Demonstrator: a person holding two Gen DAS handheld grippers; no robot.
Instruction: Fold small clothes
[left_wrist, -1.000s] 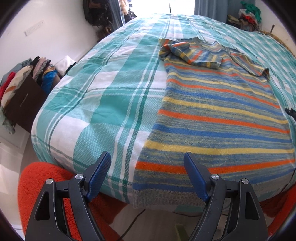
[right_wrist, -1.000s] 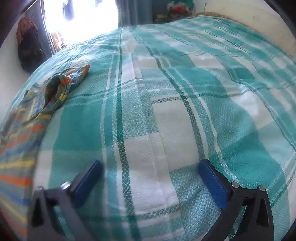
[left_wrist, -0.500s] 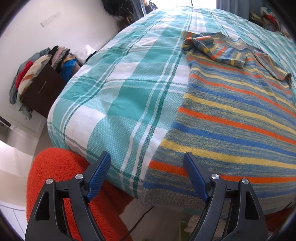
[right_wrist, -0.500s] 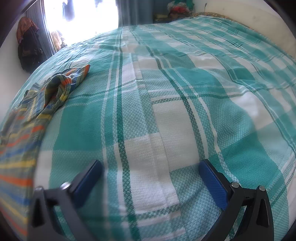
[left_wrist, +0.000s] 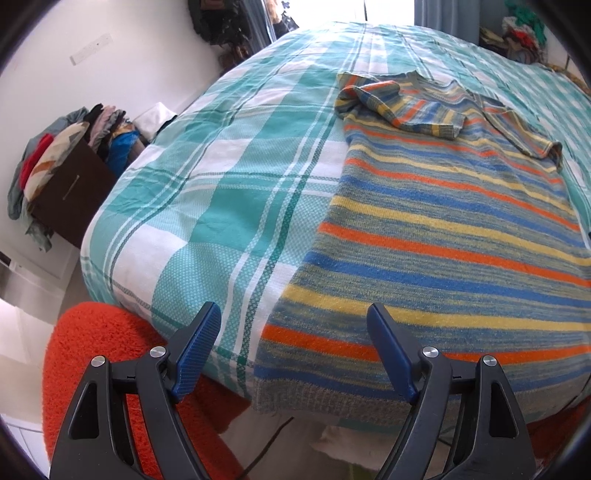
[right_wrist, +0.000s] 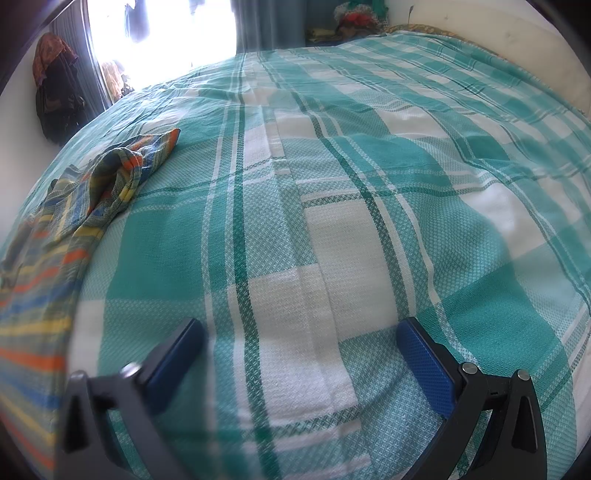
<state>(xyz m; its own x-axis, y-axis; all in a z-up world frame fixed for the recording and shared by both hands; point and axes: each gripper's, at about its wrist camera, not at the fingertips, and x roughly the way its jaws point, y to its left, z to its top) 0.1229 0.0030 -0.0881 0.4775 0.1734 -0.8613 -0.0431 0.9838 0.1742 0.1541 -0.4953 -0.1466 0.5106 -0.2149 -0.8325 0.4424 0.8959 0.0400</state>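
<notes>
The striped sweater (left_wrist: 454, 236) lay spread flat on the bed (left_wrist: 221, 192), its knitted hem hanging just over the near edge. Both sleeves had been turned in across the chest, the left one crossing the upper body in a loose fold and the right one lying along the far side, so the first stage of folding looked done. The body itself was not yet folded: no lengthwise or crosswise fold showed anywhere below the sleeves.

The left gripper (left_wrist: 295, 350) hovered at the bed's near edge with its jaws spread wide and nothing between them. The sweater's lower left corner sat directly ahead, between the two blue fingers and slightly toward the right one, close but untouched.

The right gripper (right_wrist: 303, 362) was also released, jaws wide apart, over bare plaid bedspread. From its view the sweater (right_wrist: 40, 258) lay well off to the left of the jaws, with the bunched right sleeve farther ahead on that side.

By my reading, roughly the first third was complete. What remained was taking the hem corners, bringing the bottom up toward the collar, and perhaps a second fold to finish a compact bundle.
</notes>
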